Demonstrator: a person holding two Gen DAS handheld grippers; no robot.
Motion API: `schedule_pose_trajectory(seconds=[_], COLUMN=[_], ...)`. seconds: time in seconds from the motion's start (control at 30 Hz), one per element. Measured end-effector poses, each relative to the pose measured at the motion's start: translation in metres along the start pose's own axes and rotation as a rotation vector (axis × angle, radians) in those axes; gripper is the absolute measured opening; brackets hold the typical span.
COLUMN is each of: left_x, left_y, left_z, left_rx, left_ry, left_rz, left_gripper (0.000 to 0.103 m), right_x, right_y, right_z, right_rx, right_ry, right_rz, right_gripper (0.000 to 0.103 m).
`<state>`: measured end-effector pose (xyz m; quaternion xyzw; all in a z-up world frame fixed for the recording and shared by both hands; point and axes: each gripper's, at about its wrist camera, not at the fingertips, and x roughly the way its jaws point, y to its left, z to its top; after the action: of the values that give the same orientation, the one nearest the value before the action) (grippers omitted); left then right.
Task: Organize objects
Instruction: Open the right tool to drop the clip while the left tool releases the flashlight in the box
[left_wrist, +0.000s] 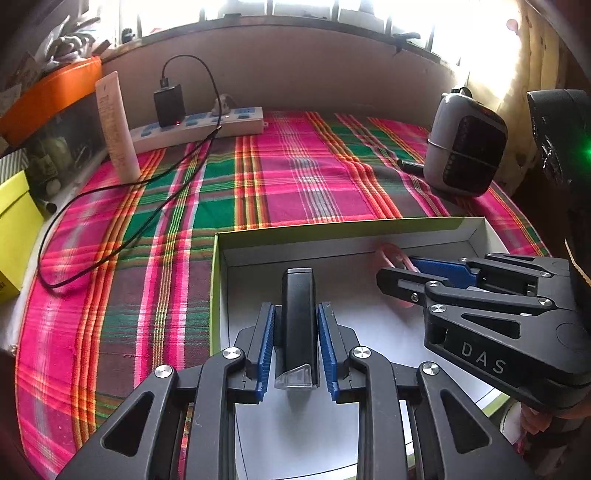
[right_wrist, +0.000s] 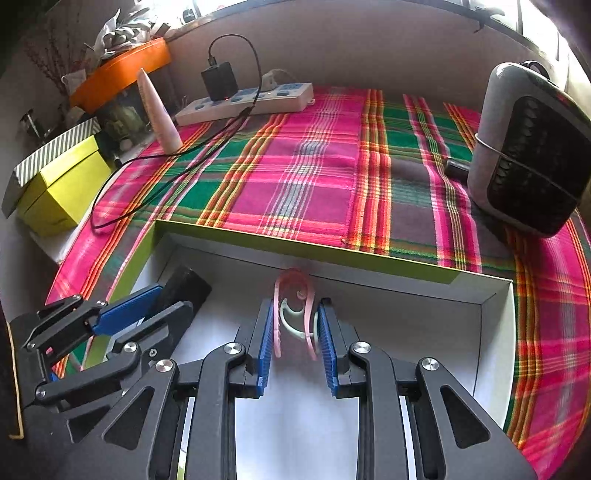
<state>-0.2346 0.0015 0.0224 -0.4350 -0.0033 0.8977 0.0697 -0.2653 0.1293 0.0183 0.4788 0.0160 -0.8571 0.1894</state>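
Gripping black device (left_wrist: 297, 317) in left gripper (left_wrist: 296, 347) | right gripper (right_wrist: 296, 347) pinching pink clip (right_wrist: 295, 314) | both over box (right_wrist: 495, 332)

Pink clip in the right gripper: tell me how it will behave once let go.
The pink clip looks like thin curved plastic, so probably light and springy. Pinched between the right gripper pads, it may flex or pop sideways. Above the box floor, it likely drops harmlessly.

Two items at the open box

A black bar (left_wrist: 298, 317) with a clear end lay lengthwise inside the white, green-rimmed box (left_wrist: 218, 295); a pink-and-white clip (right_wrist: 295, 314) stood near its far wall.
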Motion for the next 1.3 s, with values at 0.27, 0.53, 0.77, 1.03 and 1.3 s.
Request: schedule_pose_trajectory(seconds=[0.27,0.53,0.77,1.03,1.3], left_x=[-0.001,-0.009,-0.019,-0.035,-0.053], left_y=[-0.001,0.003,0.002,0.0,-0.005], left_z=[0.0,-0.001,-0.005,-0.015,-0.03], left_rx=[0.005,0.0,-0.001,-0.004,-0.008], left_ry=[0.001,-0.022,-0.033,-0.047,-0.068], left_rz=[0.0,0.017,0.026,0.031,0.038], left_gripper=[0.023,0.033,0.035,0.037,0.038], right_x=[0.0,-0.008,-0.017,-0.035,-0.056], right_y=[0.002,-0.001,0.002,0.004,0.009], right_z=[-0.002,-0.005,-0.011,-0.023,-0.04], right_rx=[-0.004,0.017,0.015,0.021,0.029], right_ry=[0.001,-0.012,-0.024,-0.054,-0.093], right_rz=[0.005,-0.012,-0.029,-0.039,-0.048], right_gripper=[0.03,0.048,0.048,0.048,0.048])
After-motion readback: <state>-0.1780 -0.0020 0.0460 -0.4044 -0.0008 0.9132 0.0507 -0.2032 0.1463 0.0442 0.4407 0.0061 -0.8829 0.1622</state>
